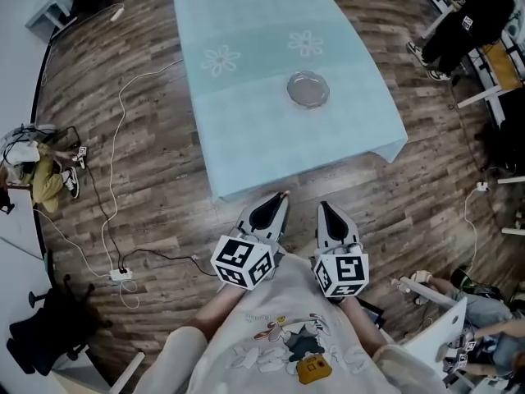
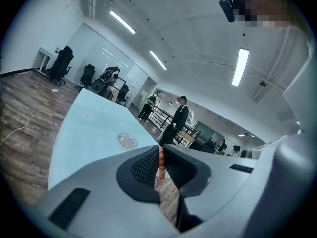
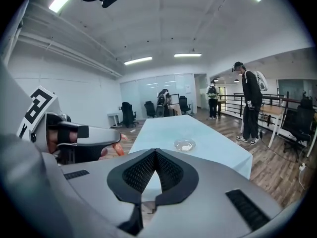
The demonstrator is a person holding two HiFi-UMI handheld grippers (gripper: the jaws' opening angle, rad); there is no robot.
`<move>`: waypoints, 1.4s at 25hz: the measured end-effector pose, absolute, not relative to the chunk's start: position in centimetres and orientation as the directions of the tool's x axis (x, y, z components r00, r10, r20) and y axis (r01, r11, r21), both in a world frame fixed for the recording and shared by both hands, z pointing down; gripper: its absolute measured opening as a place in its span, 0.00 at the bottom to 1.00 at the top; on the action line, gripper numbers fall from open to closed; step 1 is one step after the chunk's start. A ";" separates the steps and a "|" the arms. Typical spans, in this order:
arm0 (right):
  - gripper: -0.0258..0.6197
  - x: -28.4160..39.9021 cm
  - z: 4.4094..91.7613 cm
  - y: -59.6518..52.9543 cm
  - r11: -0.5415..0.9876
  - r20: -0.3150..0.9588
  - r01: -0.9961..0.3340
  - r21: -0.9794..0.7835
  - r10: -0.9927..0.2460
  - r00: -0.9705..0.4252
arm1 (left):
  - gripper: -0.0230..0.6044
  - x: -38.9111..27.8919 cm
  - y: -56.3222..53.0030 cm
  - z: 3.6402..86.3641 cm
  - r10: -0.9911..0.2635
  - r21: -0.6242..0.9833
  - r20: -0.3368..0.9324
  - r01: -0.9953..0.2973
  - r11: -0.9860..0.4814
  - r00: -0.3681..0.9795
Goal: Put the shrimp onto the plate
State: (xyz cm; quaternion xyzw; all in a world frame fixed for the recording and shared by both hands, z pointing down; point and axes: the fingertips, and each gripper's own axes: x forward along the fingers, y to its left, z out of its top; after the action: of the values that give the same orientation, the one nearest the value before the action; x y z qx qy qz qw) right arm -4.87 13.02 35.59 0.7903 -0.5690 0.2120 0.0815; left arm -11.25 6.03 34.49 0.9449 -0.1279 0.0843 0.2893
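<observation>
Left gripper [image 2: 161, 151], fingers [image 2: 145, 168] tight on the shrimp [image 2: 160, 162]; right gripper [image 3: 155, 152] fingers [image 3: 141, 172] together, empty.

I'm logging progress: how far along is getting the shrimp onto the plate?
Done: the thin orange-red shrimp is picked up, pinched in the shut left gripper. In hand: it is held short of the table with the pale blue cloth; the right gripper is shut and empty. Left: carry the shrimp to the clear glass plate, which shows no shrimp, and release it.

A pale blue, flower-printed tablecloth [image 1: 246, 97] lies over a table on dark wood-plank floor [image 1: 156, 179]; a white power strip [image 1: 120, 274] lies nearby.
</observation>
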 end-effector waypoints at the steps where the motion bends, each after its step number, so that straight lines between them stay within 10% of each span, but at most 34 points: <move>1: 0.07 -5.0 35.8 12.3 -0.337 0.432 -0.934 -0.116 -0.864 0.258 | 0.09 -11.2 5.2 34.4 -0.194 0.527 0.227 -0.288 -0.800 0.954; 35: 0.07 8.6 39.6 -9.8 0.217 0.447 -0.958 -0.185 -0.850 -0.279 | 0.09 -0.8 -8.5 37.4 -0.613 0.517 0.367 -0.701 -0.491 0.700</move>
State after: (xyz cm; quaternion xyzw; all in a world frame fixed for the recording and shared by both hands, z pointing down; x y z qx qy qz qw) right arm 8.56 -9.80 39.60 0.5873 -0.7699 0.2159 0.1256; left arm -0.82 -8.53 37.44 0.8607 -0.3818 0.0669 0.3301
